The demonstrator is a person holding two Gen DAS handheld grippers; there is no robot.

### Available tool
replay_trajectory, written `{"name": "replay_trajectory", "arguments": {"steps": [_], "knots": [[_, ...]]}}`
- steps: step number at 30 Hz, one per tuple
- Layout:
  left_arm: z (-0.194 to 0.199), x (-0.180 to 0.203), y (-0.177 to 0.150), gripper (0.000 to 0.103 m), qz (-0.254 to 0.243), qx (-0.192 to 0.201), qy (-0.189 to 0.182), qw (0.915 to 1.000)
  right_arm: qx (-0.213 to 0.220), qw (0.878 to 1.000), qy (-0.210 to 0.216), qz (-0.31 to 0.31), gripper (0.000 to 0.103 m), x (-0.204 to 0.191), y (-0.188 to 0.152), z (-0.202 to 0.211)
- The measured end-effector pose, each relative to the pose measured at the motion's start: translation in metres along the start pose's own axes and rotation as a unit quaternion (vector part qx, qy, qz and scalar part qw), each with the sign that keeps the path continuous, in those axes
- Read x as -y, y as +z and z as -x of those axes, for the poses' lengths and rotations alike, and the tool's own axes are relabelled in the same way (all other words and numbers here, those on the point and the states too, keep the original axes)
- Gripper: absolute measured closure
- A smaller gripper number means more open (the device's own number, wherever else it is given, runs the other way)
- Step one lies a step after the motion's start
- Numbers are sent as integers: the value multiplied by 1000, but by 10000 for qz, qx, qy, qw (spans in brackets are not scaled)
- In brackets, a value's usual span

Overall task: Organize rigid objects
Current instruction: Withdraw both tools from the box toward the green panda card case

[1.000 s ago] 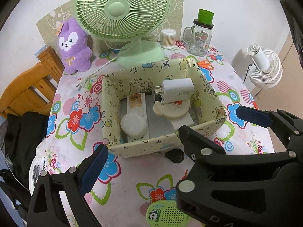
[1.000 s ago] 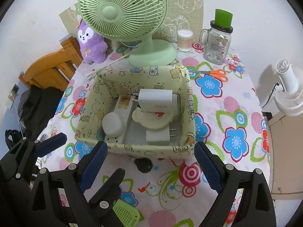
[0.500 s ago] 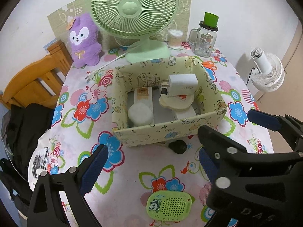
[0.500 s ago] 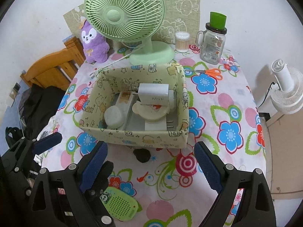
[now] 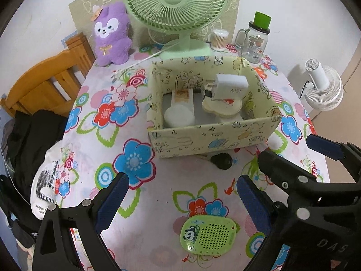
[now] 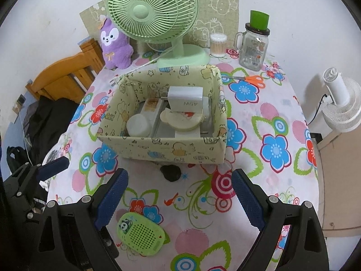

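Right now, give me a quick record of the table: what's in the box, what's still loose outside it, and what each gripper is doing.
box: yellow patterned fabric bin, open top, mid-table
in box: white charger on top of a round cream case; white round jar; long white pack
loose near box: black round object by the front wall; green panda device nearer the grippers
loose behind box: orange scissors
left gripper: open, empty
right gripper: open, empty
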State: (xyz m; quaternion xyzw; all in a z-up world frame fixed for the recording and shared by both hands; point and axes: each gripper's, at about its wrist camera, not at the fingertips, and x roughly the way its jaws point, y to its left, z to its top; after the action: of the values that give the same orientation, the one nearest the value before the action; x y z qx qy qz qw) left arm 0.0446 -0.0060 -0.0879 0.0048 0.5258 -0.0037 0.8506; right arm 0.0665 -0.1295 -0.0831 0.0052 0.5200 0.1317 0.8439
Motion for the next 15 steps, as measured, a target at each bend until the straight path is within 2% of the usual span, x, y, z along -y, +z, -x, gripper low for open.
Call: {"name": "replay_trajectory", "arguments": {"steps": [15], "knots": [[-35, 2, -34, 5, 108, -370, -236, 9990, -289, 9993, 45, 235, 9, 1, -31, -34]]}}
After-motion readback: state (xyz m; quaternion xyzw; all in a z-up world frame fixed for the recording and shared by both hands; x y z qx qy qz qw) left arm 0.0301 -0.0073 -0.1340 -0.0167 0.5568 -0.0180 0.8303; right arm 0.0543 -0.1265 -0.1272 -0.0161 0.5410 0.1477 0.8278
